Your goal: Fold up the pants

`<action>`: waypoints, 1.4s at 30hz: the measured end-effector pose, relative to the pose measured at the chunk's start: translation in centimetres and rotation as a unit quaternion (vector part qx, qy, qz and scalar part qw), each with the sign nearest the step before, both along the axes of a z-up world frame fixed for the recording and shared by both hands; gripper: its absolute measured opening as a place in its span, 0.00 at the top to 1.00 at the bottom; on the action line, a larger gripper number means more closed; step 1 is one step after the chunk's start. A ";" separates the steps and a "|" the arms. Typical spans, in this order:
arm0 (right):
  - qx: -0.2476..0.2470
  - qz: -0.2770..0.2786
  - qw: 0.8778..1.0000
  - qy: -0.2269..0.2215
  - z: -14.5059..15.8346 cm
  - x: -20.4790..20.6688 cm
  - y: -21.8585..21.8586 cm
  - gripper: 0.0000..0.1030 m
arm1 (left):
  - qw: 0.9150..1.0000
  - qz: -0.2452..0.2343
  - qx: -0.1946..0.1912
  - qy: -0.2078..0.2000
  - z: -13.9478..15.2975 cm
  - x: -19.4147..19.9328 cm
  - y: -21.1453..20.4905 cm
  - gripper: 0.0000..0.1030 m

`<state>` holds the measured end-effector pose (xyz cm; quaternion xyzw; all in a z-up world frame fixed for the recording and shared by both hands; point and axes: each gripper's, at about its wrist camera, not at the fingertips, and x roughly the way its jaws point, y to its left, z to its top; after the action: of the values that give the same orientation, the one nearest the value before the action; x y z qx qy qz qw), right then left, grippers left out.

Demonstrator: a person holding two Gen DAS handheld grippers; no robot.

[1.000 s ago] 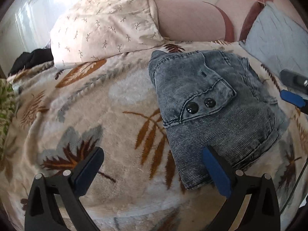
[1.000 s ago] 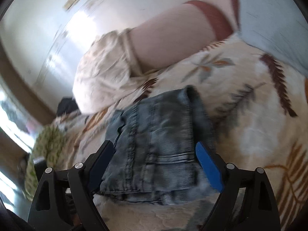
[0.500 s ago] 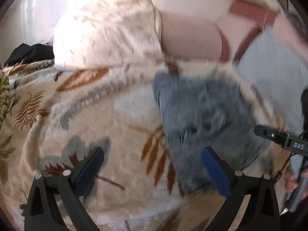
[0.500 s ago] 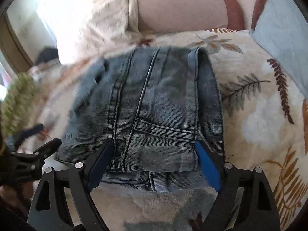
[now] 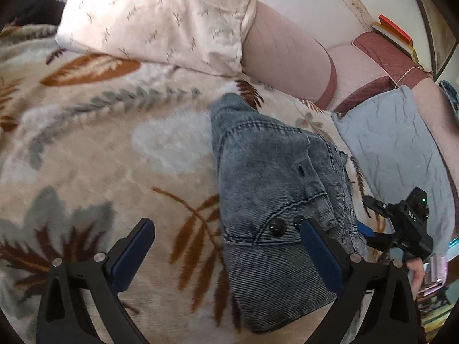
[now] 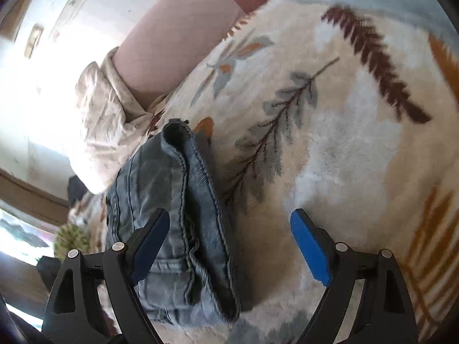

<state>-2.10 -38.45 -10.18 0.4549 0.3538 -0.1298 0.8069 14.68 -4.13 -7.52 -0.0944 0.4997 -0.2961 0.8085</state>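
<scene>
On the leaf-patterned blanket (image 5: 120,154), the left gripper (image 5: 226,255) hangs with jaws spread wide and empty beside the folded pants (image 5: 275,200), which lie bundled between it and the equally wide-open, empty right gripper (image 6: 229,246).

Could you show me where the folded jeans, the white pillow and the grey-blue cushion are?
folded jeans (image 5: 266,172): left wrist view, on the upper denim panel.
white pillow (image 5: 160,14): left wrist view, on its patterned middle.
grey-blue cushion (image 5: 393,149): left wrist view, on its wrinkled face.

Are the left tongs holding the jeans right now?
No, the left tongs stand open over the folded jeans, gripping nothing.
</scene>
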 end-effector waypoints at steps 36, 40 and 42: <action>-0.015 0.098 0.995 -0.028 2.6 3.6 5.4 0.76 | 0.998 -0.060 -0.014 -0.021 0.2 -3.0 -2.7 0.54; -0.027 0.107 0.993 -0.044 3.8 3.9 6.5 0.77 | 0.999 -0.045 -0.009 -0.030 1.1 -2.9 -1.9 0.58; -0.031 0.115 0.992 -0.050 4.3 4.4 7.3 0.77 | 0.999 -0.035 -0.005 -0.037 1.7 -2.9 -1.2 0.58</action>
<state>2.28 -31.20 -5.92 0.3921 0.3588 -0.0237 0.8467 11.82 -5.31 -5.82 -0.0697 0.4708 -0.3299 0.8152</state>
